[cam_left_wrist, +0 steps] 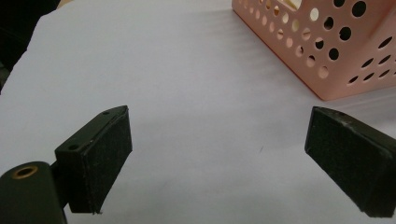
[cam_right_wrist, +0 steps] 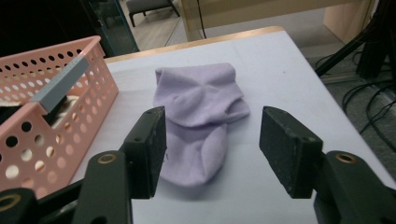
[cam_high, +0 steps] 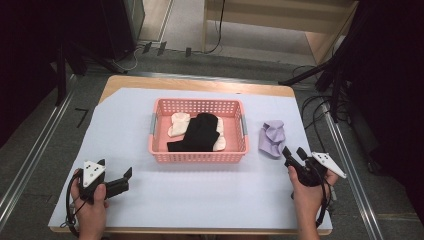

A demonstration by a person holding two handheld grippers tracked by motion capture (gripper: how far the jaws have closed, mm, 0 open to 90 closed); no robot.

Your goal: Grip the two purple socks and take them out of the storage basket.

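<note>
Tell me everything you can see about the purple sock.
The purple sock is pale lilac, soft knit by its look, crumpled and folded over itself. It lies on the white table cover, just right of the pink basket, touching neither it nor anything else. The right gripper points at it with jaws open, not gripping.

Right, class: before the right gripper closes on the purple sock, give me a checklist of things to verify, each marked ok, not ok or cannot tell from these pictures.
1. Right gripper open wide enough for the sock: ok, the jaws stand apart.
2. Purple sock lined up with the jaws: ok, it lies just ahead, between them.
3. Pads touching the sock: not ok, a gap shows on both sides.
4. Sock free of the basket: ok, it lies apart on the sheet.
5. Room in the basket: ok, black sock and white socks leave bare floor.
6. Left gripper out of the way: ok, open at the far side.
</note>
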